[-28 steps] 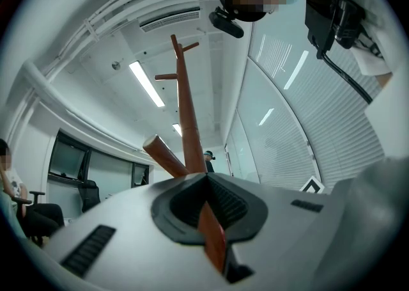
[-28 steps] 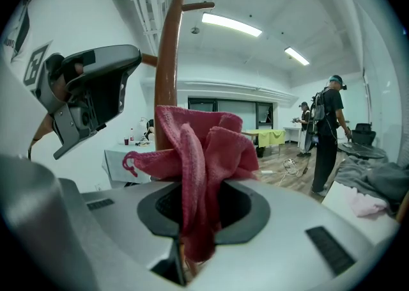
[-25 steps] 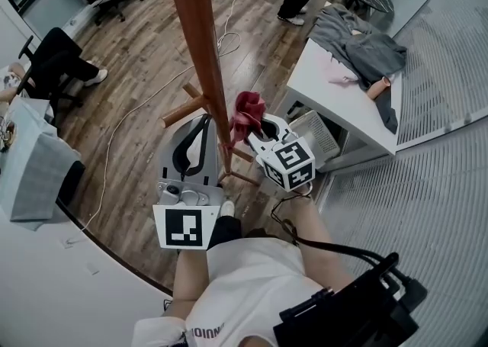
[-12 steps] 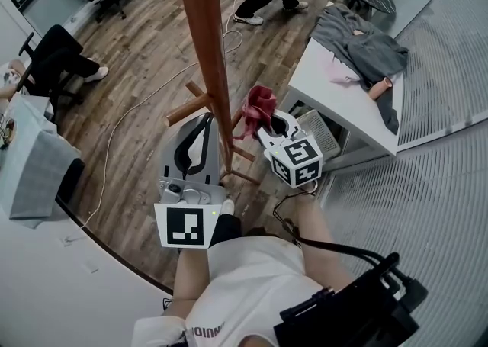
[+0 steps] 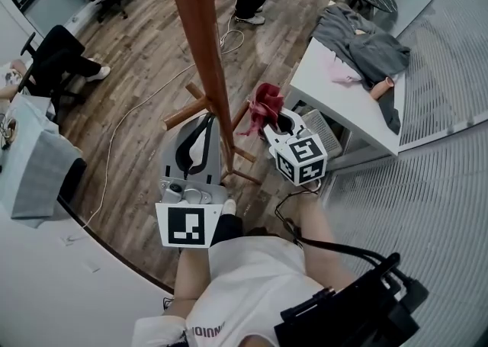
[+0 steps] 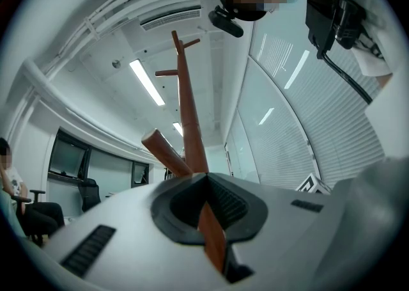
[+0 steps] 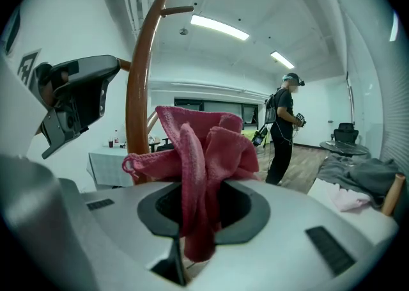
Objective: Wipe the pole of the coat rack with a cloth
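1. Left gripper [image 5: 204, 130]: clenched on pole [image 5: 200, 40] of coat rack, low on the shaft.
2. Right gripper [image 5: 279, 120]: grasping red cloth [image 5: 264, 103], bunched, standing up out of the jaws.
3. Cloth position: just right of pole; contact not discernible.
4. White desk [image 5: 320, 71] behind, bearing grey garment [image 5: 364, 42].

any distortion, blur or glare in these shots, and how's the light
Head view: fisheye bends the blinds near the edges; even light, sharp. Left gripper view: dark rounded corners, bright ceiling lights, the pole soft close to the jaws. Right gripper view: the pole bows into an arc, the red cloth is sharp, no harsh shadows.
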A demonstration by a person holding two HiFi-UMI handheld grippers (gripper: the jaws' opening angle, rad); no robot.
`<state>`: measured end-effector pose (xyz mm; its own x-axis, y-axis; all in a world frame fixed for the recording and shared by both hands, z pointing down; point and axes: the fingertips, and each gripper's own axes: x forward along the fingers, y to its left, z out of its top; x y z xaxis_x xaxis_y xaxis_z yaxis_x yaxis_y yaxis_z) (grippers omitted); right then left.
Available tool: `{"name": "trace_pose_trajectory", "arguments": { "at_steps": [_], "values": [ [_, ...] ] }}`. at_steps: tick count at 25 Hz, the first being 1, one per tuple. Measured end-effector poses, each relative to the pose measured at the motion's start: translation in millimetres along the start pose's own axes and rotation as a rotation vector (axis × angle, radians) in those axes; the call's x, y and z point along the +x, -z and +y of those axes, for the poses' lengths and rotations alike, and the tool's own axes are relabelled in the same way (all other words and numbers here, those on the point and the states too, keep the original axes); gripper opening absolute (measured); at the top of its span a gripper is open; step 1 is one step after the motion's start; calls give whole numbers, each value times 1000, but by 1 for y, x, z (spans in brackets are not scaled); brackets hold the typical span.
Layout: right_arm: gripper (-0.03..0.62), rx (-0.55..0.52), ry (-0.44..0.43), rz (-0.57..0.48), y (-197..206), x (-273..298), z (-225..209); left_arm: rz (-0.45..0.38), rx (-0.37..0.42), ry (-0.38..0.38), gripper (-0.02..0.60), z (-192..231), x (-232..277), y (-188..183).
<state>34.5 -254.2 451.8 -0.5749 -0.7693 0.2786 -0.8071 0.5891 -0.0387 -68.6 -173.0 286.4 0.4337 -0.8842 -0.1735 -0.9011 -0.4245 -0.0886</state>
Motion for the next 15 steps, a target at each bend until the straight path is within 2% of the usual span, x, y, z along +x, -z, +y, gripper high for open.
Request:
{"name": "trace_pose_trajectory", "arguments": {
  "at_steps": [9,15],
  "values": [
    [95,7,18,-4,1,-8,-6,-5,1,-2,14,-2,-1,-1],
    [95,1,-7,2,4,-14,2,-1,-4,-6,14,-4,-4,-1]
  ]
}}
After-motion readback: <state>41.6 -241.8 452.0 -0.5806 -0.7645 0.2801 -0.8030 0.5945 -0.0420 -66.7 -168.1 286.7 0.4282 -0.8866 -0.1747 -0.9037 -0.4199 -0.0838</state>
